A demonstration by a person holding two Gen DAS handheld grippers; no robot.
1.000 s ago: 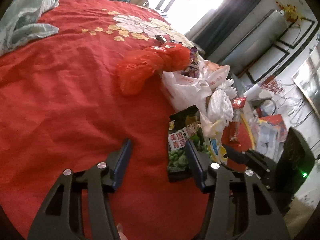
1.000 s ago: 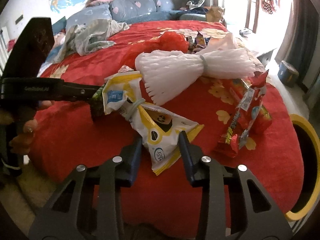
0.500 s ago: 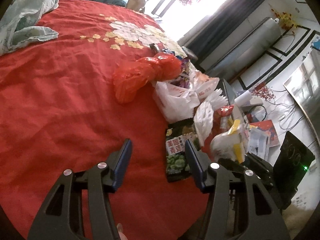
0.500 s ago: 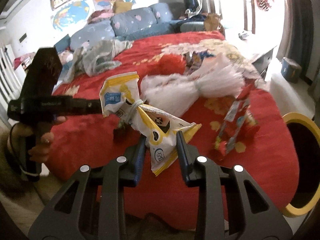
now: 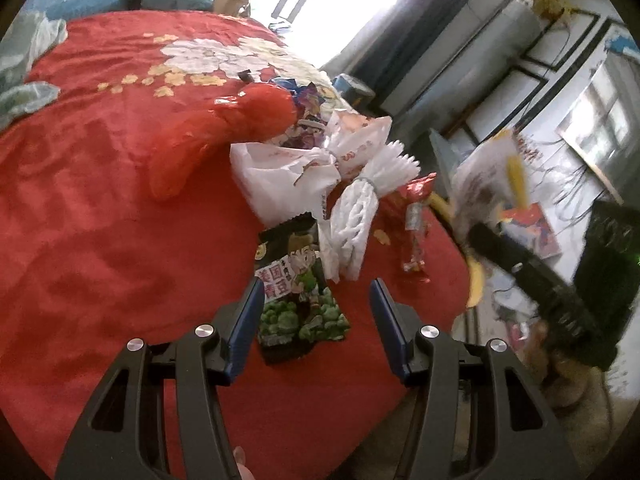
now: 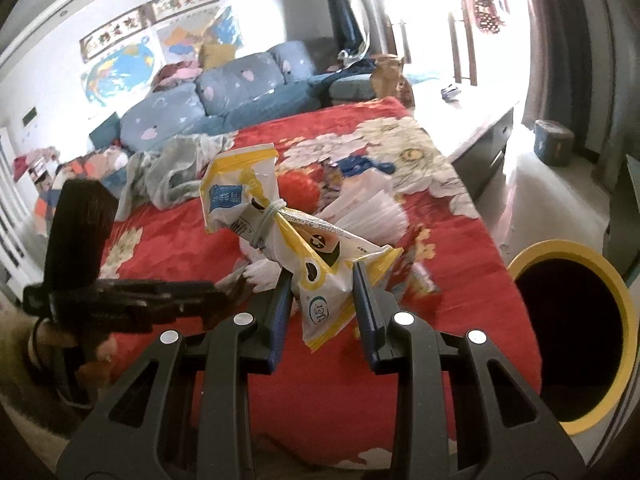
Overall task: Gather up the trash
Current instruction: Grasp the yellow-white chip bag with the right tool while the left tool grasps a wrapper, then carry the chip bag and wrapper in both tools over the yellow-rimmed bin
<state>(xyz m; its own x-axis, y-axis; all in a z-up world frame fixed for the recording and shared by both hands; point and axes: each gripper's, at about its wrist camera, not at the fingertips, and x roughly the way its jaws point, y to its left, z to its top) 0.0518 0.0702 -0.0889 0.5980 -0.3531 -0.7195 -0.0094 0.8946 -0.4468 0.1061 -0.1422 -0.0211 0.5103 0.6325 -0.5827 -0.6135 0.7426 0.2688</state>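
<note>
My right gripper (image 6: pixel 322 272) is shut on a yellow-and-white snack bag (image 6: pixel 280 232) tied with a band and holds it in the air above the red bedspread (image 6: pixel 440 320). In the left wrist view that bag (image 5: pixel 488 172) is a blur at the right. My left gripper (image 5: pixel 315 284) is open and hovers over a green pea snack packet (image 5: pixel 296 264) lying flat on the bed. Behind the packet lie a white foam net (image 5: pixel 360 216), a white plastic bag (image 5: pixel 276 172), a red plastic bag (image 5: pixel 224 132) and a red wrapper (image 5: pixel 416 224).
A black bin with a yellow rim (image 6: pixel 624 320) stands off the bed's right side. Grey-green cloth (image 6: pixel 176 168) and blue cushions (image 6: pixel 240 88) lie at the far end of the bed. The floor to the right holds boxes and cables (image 5: pixel 532 232).
My right gripper has risen with the yellow-and-white bag, lifting it off the bed. My left gripper has shifted so the green packet now sits between its fingers in view.
</note>
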